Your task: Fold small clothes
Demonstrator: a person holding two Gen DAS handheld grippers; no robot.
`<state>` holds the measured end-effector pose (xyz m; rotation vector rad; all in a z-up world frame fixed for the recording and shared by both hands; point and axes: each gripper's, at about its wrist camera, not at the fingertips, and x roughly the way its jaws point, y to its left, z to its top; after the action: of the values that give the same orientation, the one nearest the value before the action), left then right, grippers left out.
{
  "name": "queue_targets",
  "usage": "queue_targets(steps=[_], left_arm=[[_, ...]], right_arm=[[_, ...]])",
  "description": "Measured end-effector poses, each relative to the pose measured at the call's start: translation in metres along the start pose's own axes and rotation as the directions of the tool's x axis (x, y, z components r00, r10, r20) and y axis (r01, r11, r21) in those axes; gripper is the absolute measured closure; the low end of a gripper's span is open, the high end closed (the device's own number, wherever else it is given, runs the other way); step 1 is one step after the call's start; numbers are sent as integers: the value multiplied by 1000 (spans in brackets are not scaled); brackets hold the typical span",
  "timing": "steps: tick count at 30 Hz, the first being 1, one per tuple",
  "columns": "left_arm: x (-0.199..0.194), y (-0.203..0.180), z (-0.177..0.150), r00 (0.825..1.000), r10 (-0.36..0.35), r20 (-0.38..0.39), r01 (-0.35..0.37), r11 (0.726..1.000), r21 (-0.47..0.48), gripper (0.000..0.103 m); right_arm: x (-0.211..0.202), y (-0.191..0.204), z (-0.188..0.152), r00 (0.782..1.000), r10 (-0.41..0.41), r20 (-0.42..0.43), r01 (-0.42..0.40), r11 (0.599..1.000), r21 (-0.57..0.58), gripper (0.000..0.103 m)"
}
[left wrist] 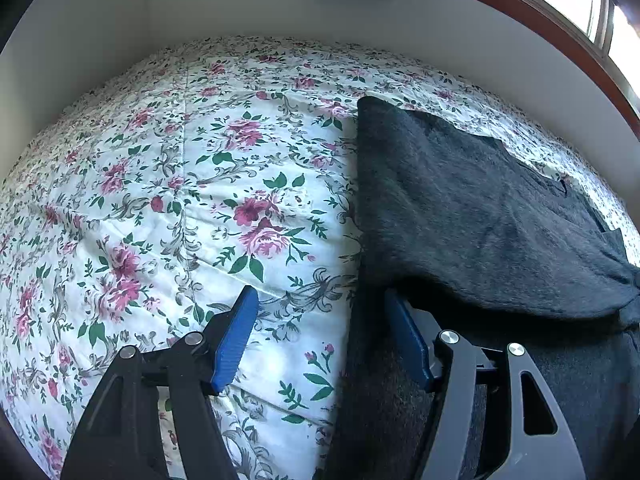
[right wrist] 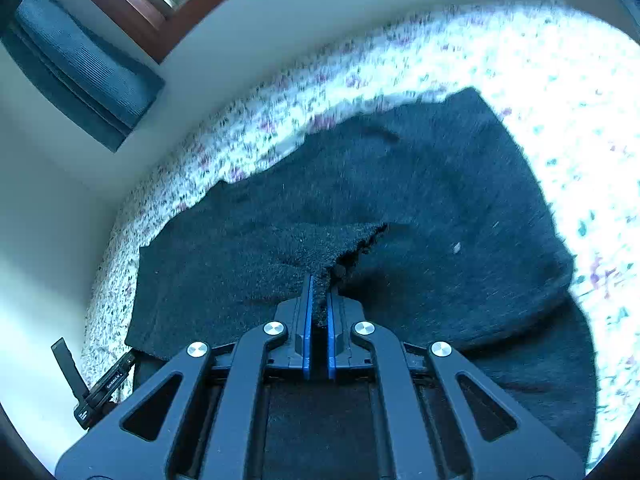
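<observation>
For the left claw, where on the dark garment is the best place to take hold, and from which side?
Probably the dark garment's near left edge, where it meets the floral bedspread. That edge runs straight between the open left claw's pads, so coming in from the near side along it looks best. The right claw is shut on a raised corner.

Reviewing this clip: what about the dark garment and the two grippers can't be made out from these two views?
- Left wrist view: the dark garment runs off the right and bottom edges; its full shape is cut off.
- Left wrist view: the left gripper is open; its right finger tip sits under a fold.
- Right wrist view: motion blur smears the floral bedspread.
- Right wrist view: the right gripper pinches cloth; layer count unclear.
</observation>
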<state>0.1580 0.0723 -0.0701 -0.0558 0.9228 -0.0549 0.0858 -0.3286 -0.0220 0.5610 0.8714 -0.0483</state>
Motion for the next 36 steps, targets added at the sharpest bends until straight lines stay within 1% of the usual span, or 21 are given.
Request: queue_targets(steps=[2,4,8,14,26,30,31,32,36], left_arm=[[0,0,0,1000,0,0,0,1000,0,38],[1,0,0,1000,-1,0,1,1000,-1,38],[2,0,0,1000,-1,0,1,1000,0,38],[4,0,-1,1000,-1,0,1,1000,1,37],[6,-1,-2,1000,-2,-1,2,1000,1,37],[1,2,0,1000,-20,7,20,1000,-12,37],[-2,4,0,1000,-25,12,26,1000,-14,37],[-10,5,0,999,-29,33,29,1000,-10,37],[-38,7,8,991,-49,128,43,998,50,37]], right_arm=[[-8,-1,2,999,-25,25,25,1000,-14,98],[-10,-10,2,999,-43,28,43,999,-5,98],[-4,-29,-2,997,-73,4,73,997,23,98],[11,-44,-9,996,-87,-28,88,995,51,98],[17,-52,-14,996,-78,-33,80,994,68,99],[17,-54,-14,997,-69,-36,72,995,73,98],[17,-53,-14,997,-70,-37,72,995,70,98],[17,-53,-13,997,-71,-37,73,995,67,98],[17,-50,-13,996,-81,-44,83,996,35,98]])
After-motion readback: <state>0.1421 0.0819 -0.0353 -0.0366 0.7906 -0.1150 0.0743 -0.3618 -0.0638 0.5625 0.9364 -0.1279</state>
